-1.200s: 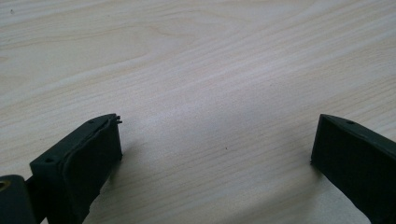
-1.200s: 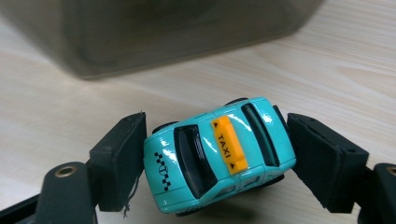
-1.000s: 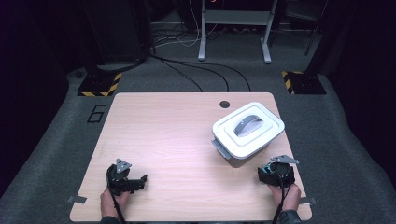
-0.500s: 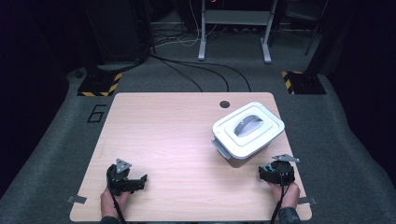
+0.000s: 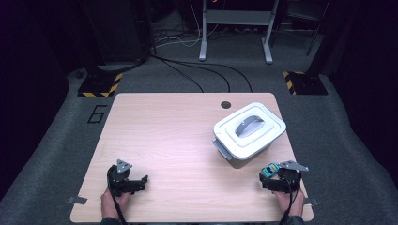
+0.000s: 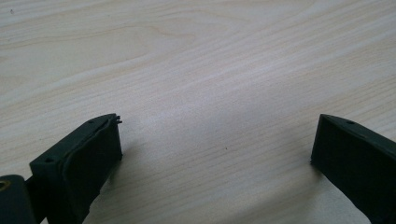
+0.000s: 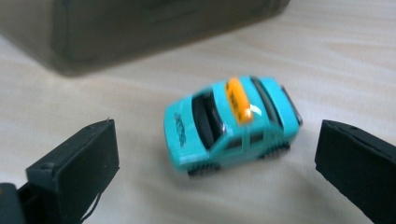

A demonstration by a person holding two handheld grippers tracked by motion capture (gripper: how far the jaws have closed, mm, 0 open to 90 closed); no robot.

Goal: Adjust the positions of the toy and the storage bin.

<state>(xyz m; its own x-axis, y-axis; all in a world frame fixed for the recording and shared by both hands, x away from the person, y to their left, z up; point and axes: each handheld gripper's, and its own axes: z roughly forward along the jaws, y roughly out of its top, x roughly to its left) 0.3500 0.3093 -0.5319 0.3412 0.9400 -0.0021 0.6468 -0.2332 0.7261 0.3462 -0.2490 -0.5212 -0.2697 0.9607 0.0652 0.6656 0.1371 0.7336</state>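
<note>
As both grippers (image 5: pixel 141 180) (image 5: pixel 264 178) gape, jaws just opened round 1 toy car (image 7: pixel 231 125), beside 1 bin (image 5: pixel 248 133).

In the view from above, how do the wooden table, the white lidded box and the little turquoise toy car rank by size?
Largest to smallest in the high view:
1. table
2. white lidded box
3. turquoise toy car, a small speck at the right gripper; it is partly hidden there, so its full size is unsure.

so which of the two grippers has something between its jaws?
The right gripper: a small teal toy taxi with an orange roof sign sits on the wooden table between its open jaws, untouched. The left gripper has bare wood between its jaws.
</note>
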